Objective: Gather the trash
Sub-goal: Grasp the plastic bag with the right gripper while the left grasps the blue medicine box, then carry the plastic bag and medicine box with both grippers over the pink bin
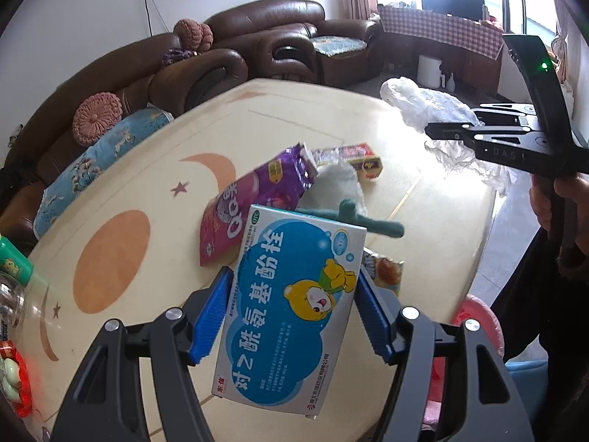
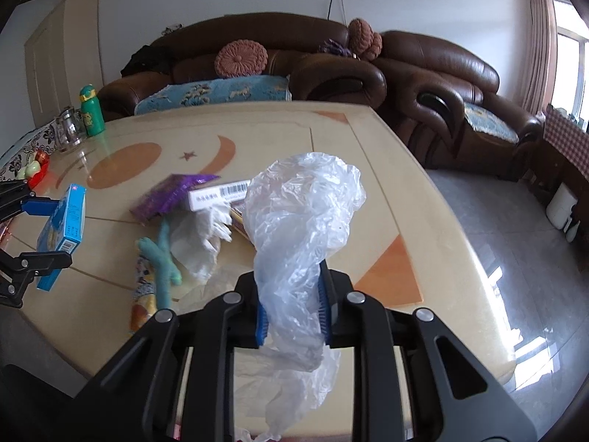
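The left claw (image 1: 291, 307) grips a blue box (image 1: 291, 305), raised above the bench (image 1: 147, 184). The right claw (image 2: 292, 311) pinches a clear bag (image 2: 302, 221) above the bench; a purple packet (image 1: 257, 191) lies on it.

Left gripper (image 1: 294, 309) fingers clamped, raised above the table; right gripper (image 2: 292, 309) fingers pinched.

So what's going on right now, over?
Left tool shut on blue medicine box. Right tool shut on plastic bag. More wrappers on table.
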Demonstrator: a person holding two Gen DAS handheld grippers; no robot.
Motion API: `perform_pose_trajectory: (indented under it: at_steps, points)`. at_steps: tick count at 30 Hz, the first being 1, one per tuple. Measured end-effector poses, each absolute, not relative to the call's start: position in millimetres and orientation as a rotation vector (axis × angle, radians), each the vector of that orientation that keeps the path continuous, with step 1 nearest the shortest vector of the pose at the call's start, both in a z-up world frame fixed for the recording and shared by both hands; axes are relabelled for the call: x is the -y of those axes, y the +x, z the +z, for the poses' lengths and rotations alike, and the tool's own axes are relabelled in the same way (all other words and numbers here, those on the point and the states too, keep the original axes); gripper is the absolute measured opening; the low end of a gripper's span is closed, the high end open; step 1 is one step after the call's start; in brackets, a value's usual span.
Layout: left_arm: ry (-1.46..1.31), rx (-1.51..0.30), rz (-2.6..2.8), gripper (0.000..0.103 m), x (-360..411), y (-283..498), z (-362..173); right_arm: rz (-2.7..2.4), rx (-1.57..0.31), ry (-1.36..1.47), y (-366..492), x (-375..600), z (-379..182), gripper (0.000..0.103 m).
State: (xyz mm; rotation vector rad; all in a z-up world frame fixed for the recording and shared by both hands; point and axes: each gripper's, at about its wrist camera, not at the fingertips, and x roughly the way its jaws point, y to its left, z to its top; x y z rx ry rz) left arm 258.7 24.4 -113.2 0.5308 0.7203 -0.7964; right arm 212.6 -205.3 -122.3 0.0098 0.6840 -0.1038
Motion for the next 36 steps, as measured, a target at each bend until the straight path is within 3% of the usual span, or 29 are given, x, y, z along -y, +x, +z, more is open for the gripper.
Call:
perform_pose_trajectory:
  at_steps: [17, 36]
  points:
    - [0.587, -0.635, -0.808, 0.064, -22, 164, -69, -0.028, -0.619, -0.066, 133, 161, -68, 0.022]
    - [0.49, -0.66, -0.745, 0.064, -9, 71, -81, -0.001, -0.748, -0.063, 49, 135, -96, 0.022]
